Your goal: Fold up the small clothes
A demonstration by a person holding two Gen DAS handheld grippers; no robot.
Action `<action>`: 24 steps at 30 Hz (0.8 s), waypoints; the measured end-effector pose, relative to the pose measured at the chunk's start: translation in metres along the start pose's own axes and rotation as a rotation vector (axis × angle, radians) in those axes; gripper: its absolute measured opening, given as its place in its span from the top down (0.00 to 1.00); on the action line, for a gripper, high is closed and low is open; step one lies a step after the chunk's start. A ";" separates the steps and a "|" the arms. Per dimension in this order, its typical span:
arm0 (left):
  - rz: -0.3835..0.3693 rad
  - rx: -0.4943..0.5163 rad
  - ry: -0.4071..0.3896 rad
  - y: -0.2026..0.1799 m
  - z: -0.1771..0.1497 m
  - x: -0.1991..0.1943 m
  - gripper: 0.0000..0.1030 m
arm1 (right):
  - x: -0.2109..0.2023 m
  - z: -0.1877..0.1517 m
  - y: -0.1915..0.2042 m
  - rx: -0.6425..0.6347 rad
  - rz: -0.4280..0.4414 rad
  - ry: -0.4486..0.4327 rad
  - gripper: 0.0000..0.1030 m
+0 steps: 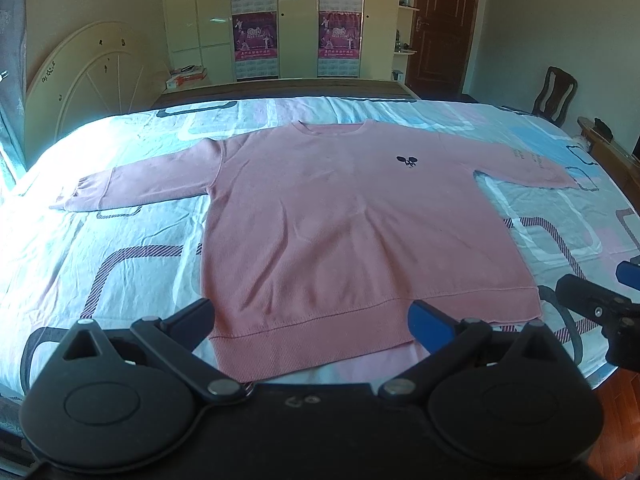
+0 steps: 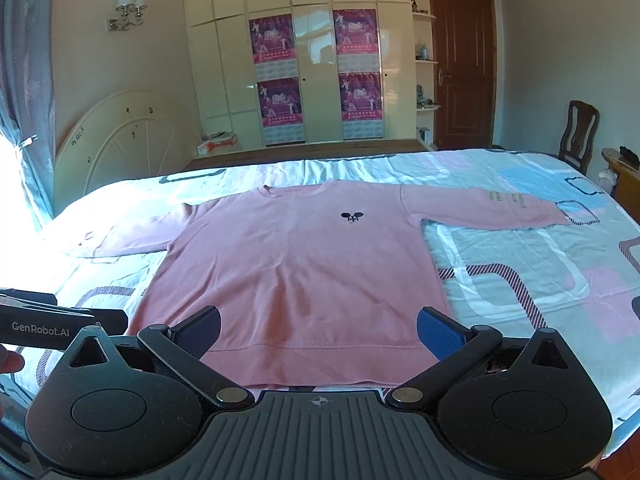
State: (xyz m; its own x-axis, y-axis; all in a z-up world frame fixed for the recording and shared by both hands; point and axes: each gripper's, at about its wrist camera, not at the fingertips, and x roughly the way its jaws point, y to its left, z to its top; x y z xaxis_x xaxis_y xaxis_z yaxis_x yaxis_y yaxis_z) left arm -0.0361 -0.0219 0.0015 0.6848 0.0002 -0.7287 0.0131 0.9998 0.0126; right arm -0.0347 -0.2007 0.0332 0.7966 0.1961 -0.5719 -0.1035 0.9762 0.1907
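Pink sweater (image 1: 352, 236) lies flat, face up, on patterned bedsheet (image 1: 100, 264), sleeves spread to both sides, hem nearest cameras. Small dark emblem (image 2: 353, 217) on chest, too small to read. Lettering on one sleeve (image 2: 504, 200) illegible. Far sleeve end washed out by window glare in right wrist view. Left gripper (image 1: 312, 320) jaws spread wide above hem, holding nothing. Right gripper (image 2: 318, 330) jaws likewise spread, empty, over hem. Sweater's near edge partly hidden behind gripper bodies.
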 end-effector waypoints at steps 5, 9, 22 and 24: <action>0.004 -0.005 0.005 0.000 0.001 0.001 0.00 | 0.002 0.001 0.000 -0.004 0.002 0.003 0.00; 0.008 -0.002 0.003 0.000 0.001 0.001 0.00 | 0.002 0.001 0.000 -0.007 0.003 0.002 0.00; 0.021 -0.010 0.002 0.000 0.002 0.003 0.00 | 0.004 0.000 0.002 -0.015 0.004 0.010 0.00; 0.022 -0.011 0.002 0.000 0.002 0.004 0.00 | 0.003 0.000 0.003 -0.024 0.001 0.008 0.00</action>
State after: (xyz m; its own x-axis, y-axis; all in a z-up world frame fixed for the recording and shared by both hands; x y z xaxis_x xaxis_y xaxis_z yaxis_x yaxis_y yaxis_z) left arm -0.0321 -0.0215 0.0001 0.6834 0.0217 -0.7297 -0.0097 0.9997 0.0206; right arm -0.0325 -0.1966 0.0316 0.7915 0.1982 -0.5781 -0.1193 0.9779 0.1719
